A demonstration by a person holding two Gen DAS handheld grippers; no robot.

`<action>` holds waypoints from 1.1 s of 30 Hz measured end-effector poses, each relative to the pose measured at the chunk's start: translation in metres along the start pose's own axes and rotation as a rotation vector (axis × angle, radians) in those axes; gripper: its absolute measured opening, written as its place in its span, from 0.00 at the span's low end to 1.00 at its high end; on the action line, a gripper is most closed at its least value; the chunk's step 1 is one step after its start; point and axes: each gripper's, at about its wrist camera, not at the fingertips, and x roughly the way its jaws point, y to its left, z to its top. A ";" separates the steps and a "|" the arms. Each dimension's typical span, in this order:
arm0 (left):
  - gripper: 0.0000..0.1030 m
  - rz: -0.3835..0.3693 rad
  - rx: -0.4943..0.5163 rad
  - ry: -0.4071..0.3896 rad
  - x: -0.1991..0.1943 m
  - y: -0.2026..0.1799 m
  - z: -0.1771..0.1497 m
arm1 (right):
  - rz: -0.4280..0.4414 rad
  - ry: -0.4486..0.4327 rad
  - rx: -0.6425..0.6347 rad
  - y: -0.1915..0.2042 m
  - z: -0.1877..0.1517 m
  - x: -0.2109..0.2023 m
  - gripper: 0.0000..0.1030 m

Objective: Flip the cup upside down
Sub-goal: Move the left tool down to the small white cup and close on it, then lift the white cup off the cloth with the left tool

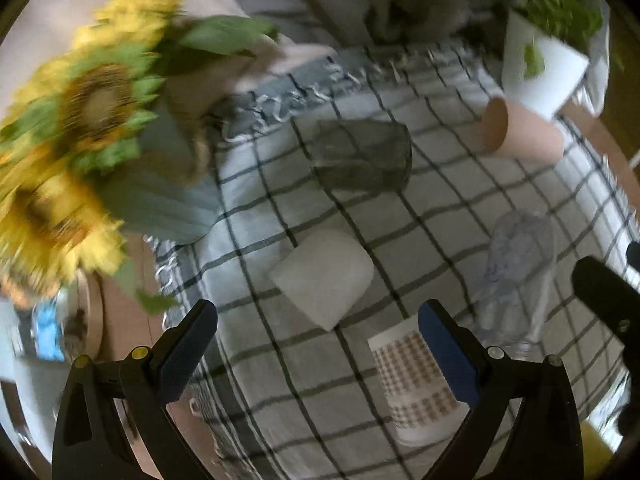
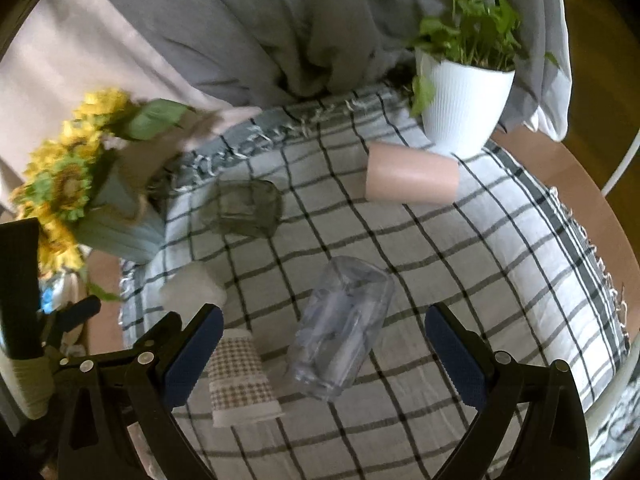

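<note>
Several cups are on a checked cloth [image 1: 436,208] [image 2: 460,264]. A brown-checked paper cup [image 1: 412,384] [image 2: 240,380] stands upside down, rim on the cloth. A white cup [image 1: 324,276] [image 2: 194,286], a clear plastic cup [image 1: 516,276] [image 2: 340,328], a dark glass cup [image 1: 364,156] [image 2: 244,208] and a pink cup [image 1: 520,132] [image 2: 412,180] lie on their sides. My left gripper [image 1: 316,354] is open and empty, its right finger over the checked cup. My right gripper [image 2: 324,354] is open and empty above the clear cup.
A sunflower bouquet in a blue vase [image 1: 80,128] [image 2: 100,196] stands at the cloth's left edge. A white plant pot [image 1: 540,68] [image 2: 464,104] stands at the back right. Grey curtain [image 2: 280,20] hangs behind. The wooden table edge [image 2: 592,184] curves on the right.
</note>
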 end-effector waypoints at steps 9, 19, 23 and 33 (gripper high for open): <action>0.99 0.009 0.155 0.154 0.057 -0.007 0.023 | -0.039 -0.006 0.089 0.000 0.014 0.013 0.98; 0.90 0.042 0.227 0.273 0.101 -0.020 0.031 | -0.058 0.015 0.137 -0.006 0.018 0.024 0.99; 0.78 0.036 0.236 0.303 0.111 -0.021 0.030 | -0.067 0.015 0.138 -0.006 0.021 0.027 0.99; 0.76 0.006 0.155 0.218 0.084 -0.013 0.041 | -0.064 -0.001 0.144 -0.011 0.026 0.025 0.98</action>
